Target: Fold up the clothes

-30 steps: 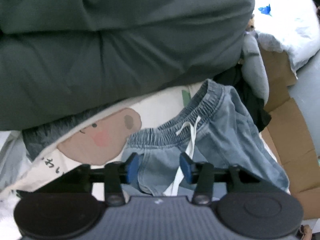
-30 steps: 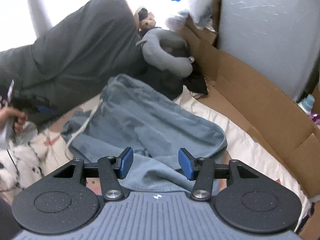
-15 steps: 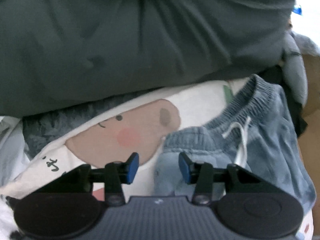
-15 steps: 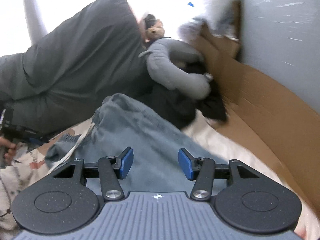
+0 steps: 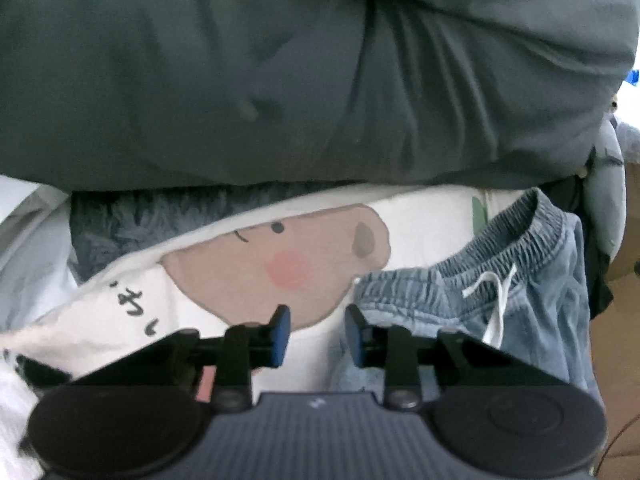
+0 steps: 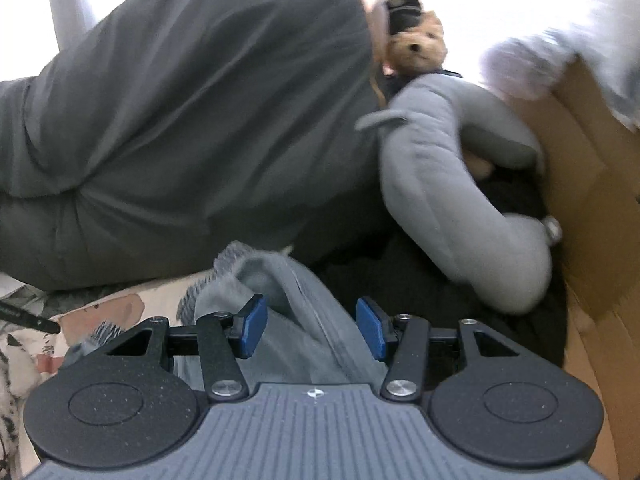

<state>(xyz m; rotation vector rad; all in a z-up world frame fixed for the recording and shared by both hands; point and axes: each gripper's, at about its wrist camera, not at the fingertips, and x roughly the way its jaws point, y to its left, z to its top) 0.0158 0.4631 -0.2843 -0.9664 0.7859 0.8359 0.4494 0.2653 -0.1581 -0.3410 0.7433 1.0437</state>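
Denim shorts (image 5: 532, 280) lie on a white cartoon-printed sheet (image 5: 420, 224), at the right of the left wrist view, elastic waistband uppermost and a white drawstring (image 5: 496, 300) hanging down the front. A dark grey duvet (image 5: 280, 72) is bunched behind them and fills the upper part of both views.

Left gripper (image 5: 316, 334): jaws have just been closing and now stand a narrow gap apart. Between the blue pads only the white sheet shows. The near corner of the shorts' waistband lies just beside the right-hand pad; contact cannot be confirmed. Nothing is clamped.

Right gripper (image 6: 312, 334): jaws stand well apart, over the same shorts (image 6: 296, 308) as seen from the other side. A raised fold of the denim sits between the blue pads without either pad pressing on it. The view is motion-blurred.

Surroundings, right wrist view: a grey neck pillow (image 6: 452, 184) lies just beyond the shorts, on dark fabric (image 6: 420, 264). A small brown plush dog (image 6: 418, 46) sits behind the pillow, against the duvet's edge. Cardboard (image 6: 592, 200) lines the right side. A pale bundle (image 6: 560, 44) rests above the cardboard. At the far left edge a dark tip, apparently the other gripper, shows over the printed sheet; it is too small to assess.
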